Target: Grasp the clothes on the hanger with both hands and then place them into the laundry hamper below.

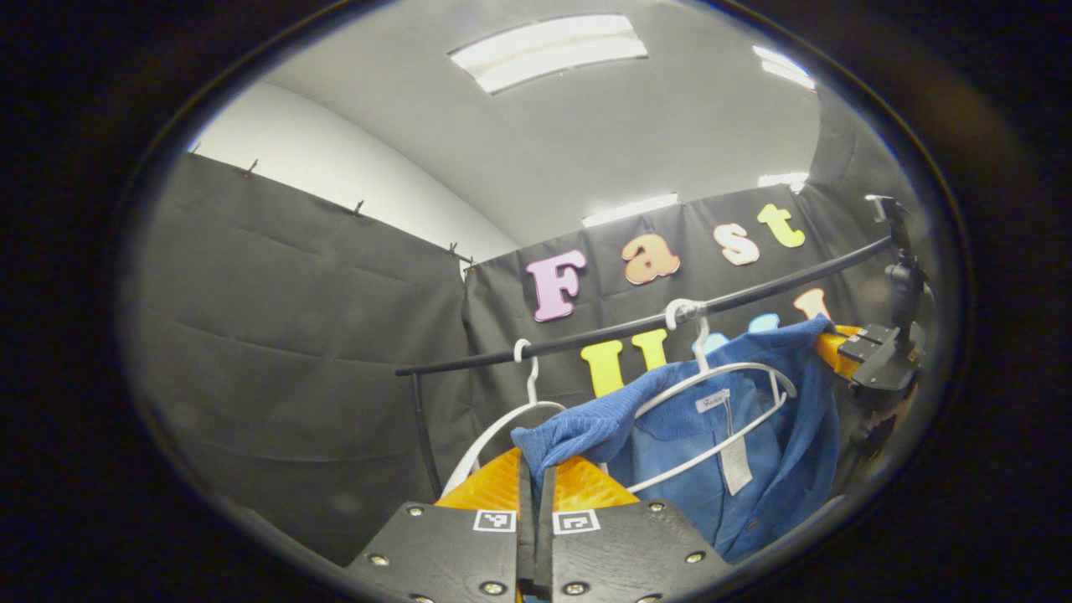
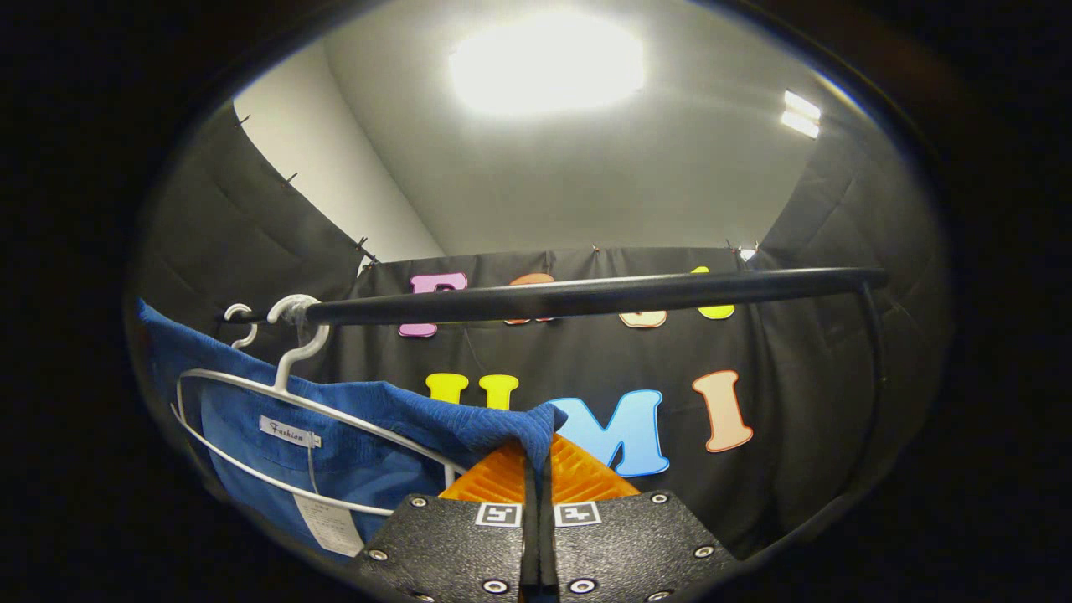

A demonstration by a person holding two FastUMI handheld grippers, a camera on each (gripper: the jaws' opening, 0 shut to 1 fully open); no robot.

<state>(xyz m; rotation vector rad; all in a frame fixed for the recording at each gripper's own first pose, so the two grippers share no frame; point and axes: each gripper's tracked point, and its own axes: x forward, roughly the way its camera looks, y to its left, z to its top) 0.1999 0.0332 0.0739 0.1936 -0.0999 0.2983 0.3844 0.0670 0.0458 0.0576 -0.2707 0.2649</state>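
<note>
Garment caught at both shoulders: blue ribbed knit top (image 1: 737, 435), draped over a thin white wire hanger (image 1: 712, 394) hooked on the black clothes rail (image 1: 586, 335), right of centre in the left gripper view and lower left in the right gripper view. Left tongs (image 1: 536, 473) closed tight on a bunched fold of one shoulder at bottom centre; right tongs (image 2: 536, 452) likewise pinched shut on the opposite shoulder at bottom centre. Second, bare white hanger (image 1: 502, 419) hooked just beside on the same rail. Judged soft, light and limp, apt to stretch and sag between the two holds rather than lift as one piece. Shoulders judged the right place to grip, clear of the wire; collar and label side likely to snag on the hanger if dragged sideways.
</note>
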